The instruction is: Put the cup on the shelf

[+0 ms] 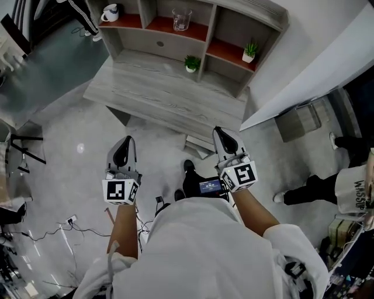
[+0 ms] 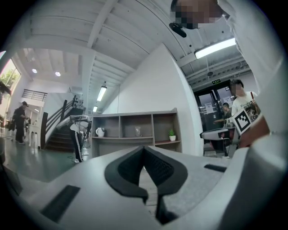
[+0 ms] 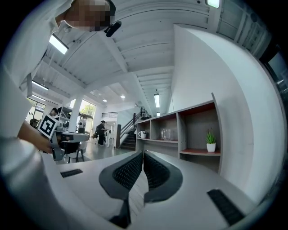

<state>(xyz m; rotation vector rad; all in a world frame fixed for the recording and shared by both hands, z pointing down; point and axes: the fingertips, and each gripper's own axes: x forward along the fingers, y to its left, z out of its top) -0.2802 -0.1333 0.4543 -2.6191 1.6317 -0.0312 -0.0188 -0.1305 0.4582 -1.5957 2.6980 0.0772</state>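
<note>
Fingers (image 2: 128, 168): both pairs pressed together, nothing between them.
Cup (image 1: 110, 12): 11 o'clock, left bay of shelf (image 1: 158, 87).
Left gripper (image 1: 126, 141): 9 o'clock, closed, empty.
Glass (image 1: 181, 19): 12 o'clock, middle bay.
Right gripper (image 1: 219, 132): 3 o'clock, closed, empty.
Plant (image 1: 250, 51): 1 o'clock, right bay.

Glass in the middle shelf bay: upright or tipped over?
Upright. The glass stands on its base in the middle bay of the shelf, rim up.
</note>
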